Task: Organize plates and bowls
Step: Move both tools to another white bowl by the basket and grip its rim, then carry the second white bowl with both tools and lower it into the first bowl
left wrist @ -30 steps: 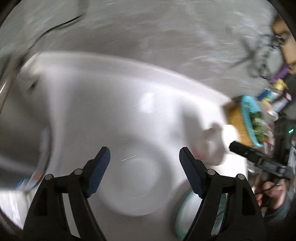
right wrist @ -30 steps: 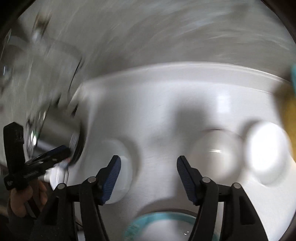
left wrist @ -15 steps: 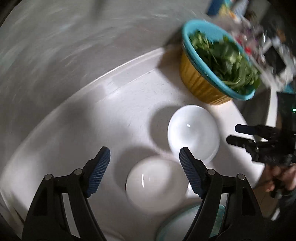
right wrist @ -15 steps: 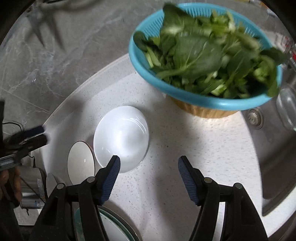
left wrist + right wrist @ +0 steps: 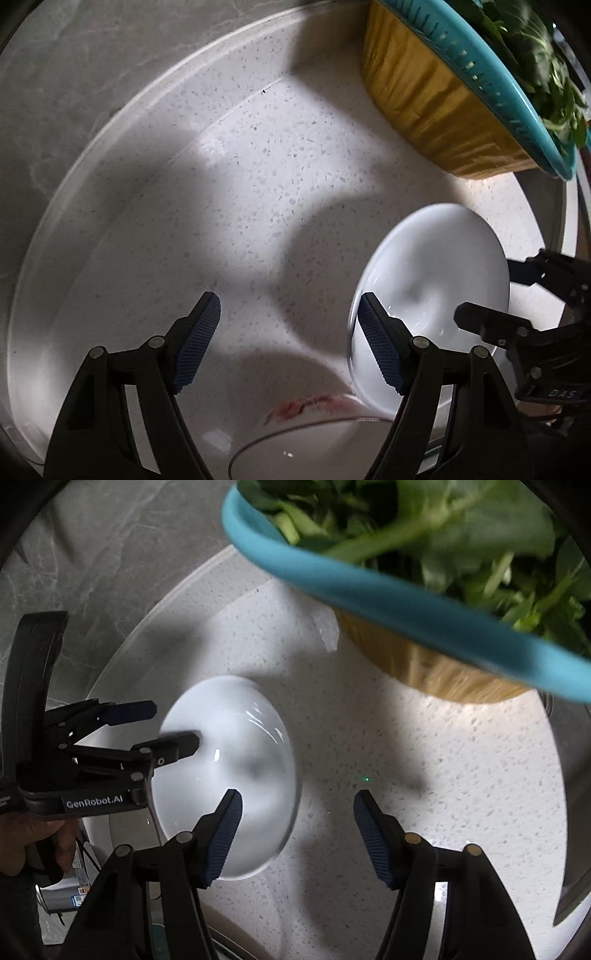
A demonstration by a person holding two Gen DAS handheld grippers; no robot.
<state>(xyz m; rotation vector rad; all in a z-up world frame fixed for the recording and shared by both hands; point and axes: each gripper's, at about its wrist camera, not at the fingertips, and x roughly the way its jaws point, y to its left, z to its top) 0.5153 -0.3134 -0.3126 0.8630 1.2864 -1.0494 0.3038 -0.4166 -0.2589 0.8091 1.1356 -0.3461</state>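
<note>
A white bowl (image 5: 432,295) stands on the speckled white counter; it also shows in the right wrist view (image 5: 225,775). My left gripper (image 5: 290,341) is open above the counter, its right finger at the bowl's left rim. My right gripper (image 5: 297,836) is open, its left finger over the bowl's near part. In the right wrist view my left gripper (image 5: 162,725) straddles the bowl's left rim, open. A second dish with a dark rim and red mark (image 5: 314,435) lies at the bottom of the left wrist view.
A teal colander of leafy greens (image 5: 424,565) sits on a yellow base (image 5: 424,96) right behind the bowl. The counter's curved raised edge (image 5: 122,118) runs at the left. A sink rim (image 5: 576,775) lies at the right.
Both grippers have moved closer to the white bowl. It now sits between the two grippers. The second dish has slid to the bottom of the left wrist view.
</note>
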